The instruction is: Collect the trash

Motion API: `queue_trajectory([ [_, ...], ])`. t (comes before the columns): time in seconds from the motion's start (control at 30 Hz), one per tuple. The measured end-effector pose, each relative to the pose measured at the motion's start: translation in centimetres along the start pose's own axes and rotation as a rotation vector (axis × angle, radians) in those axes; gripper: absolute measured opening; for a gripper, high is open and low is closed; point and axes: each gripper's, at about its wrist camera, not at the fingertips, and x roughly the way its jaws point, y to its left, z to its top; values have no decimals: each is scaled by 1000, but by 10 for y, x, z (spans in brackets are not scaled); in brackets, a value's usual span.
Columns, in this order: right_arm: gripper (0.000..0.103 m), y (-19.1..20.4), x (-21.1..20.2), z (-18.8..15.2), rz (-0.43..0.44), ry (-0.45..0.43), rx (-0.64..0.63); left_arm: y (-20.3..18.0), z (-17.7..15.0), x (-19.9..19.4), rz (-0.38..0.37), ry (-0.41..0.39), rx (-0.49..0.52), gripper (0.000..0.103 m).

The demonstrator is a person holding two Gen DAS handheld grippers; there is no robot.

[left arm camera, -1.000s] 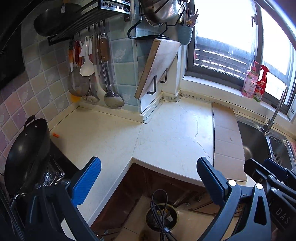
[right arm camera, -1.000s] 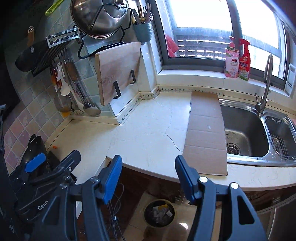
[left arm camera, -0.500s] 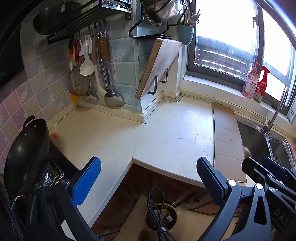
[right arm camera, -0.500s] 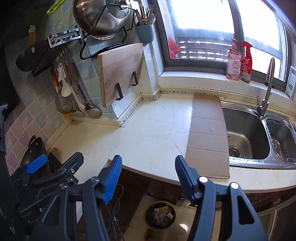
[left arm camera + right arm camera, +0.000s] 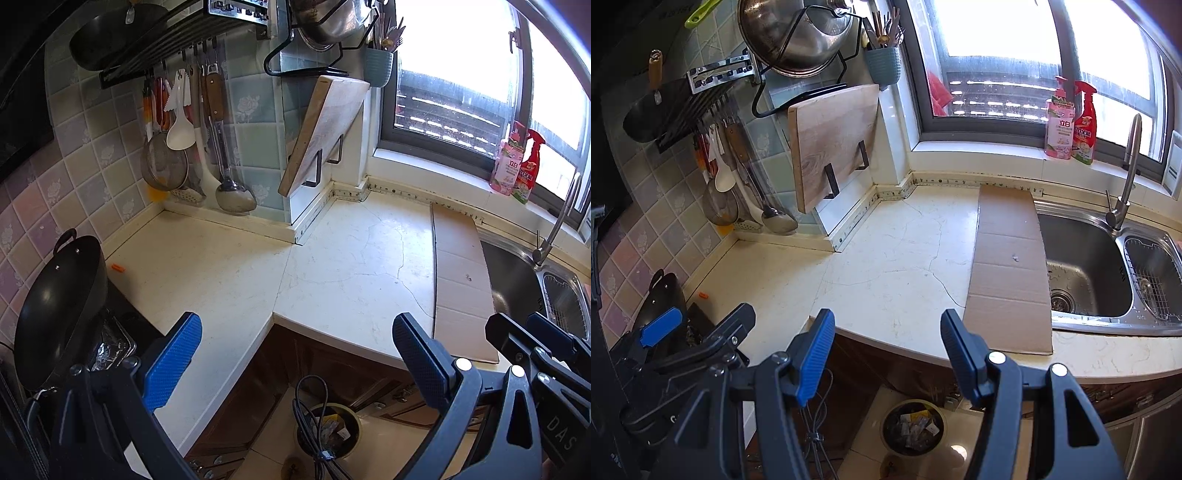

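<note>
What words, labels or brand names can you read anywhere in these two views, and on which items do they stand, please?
"立白": on the pink bottle on the windowsill.
"DAS": on the right gripper's body, at the left wrist view's lower right edge.
Red spray bottle: label print too blurred to read.
Knife rack: markings too small to read.

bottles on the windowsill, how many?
2, side by side on the sill behind the sink's faucet: a pink bottle on the left and a red spray bottle touching its right side. Others may sit beyond the frame.
</note>
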Motion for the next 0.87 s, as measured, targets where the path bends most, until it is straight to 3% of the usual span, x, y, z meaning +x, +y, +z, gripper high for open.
queue_trajectory([
  [0.67,60,0,-8,-3,-47,-21,-8,-6,-5,-1,-14,-7,15,102],
  [0.87,60,1,-5,-3,-37,-4,1,-3,-5,3,-23,23,7,102],
])
